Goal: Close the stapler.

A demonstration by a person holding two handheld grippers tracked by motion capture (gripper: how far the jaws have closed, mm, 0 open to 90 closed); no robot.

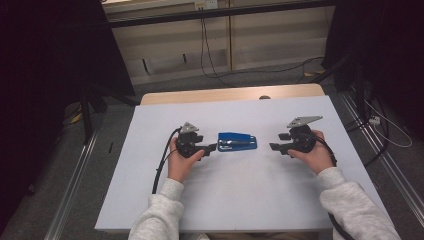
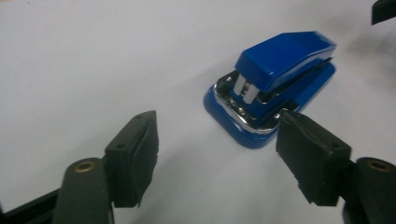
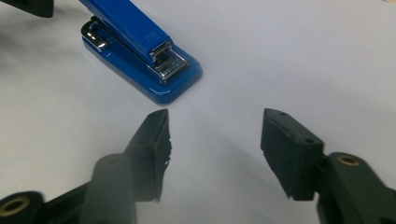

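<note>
**Grippers spread either side of a blue stapler**

Both hand-held grippers stand with their jaws apart and nothing between the pads. Between them, near the middle of the white table (image 1: 150, 200), lies the blue stapler (image 1: 237, 141), flat on its base with its long axis running left to right across the high view.

Seen from the left gripper view, the stapler (image 2: 275, 84) shows its hinged end, with chrome metal under the blue top arm, and one black pad (image 2: 310, 158) sits just in front of the base corner without pressing on it. The left gripper (image 1: 212, 148) points at that end from close by, its jaws spread, held in the person's left hand (image 1: 181, 161).

The right gripper view shows the stapler's (image 3: 140, 51) front end, with the chrome mouth facing the camera and bare table between it and the pads. The right gripper (image 1: 274, 147) points at the stapler from farther off than the left one, jaws likewise spread, held in the right hand (image 1: 315, 156).

Grey sleeves (image 1: 165, 210) reach in from the near edge, and a black cable (image 1: 162, 160) trails from the left gripper across the table. Beyond the far edge lies a grey floor (image 1: 175, 82) with loose cables.
</note>
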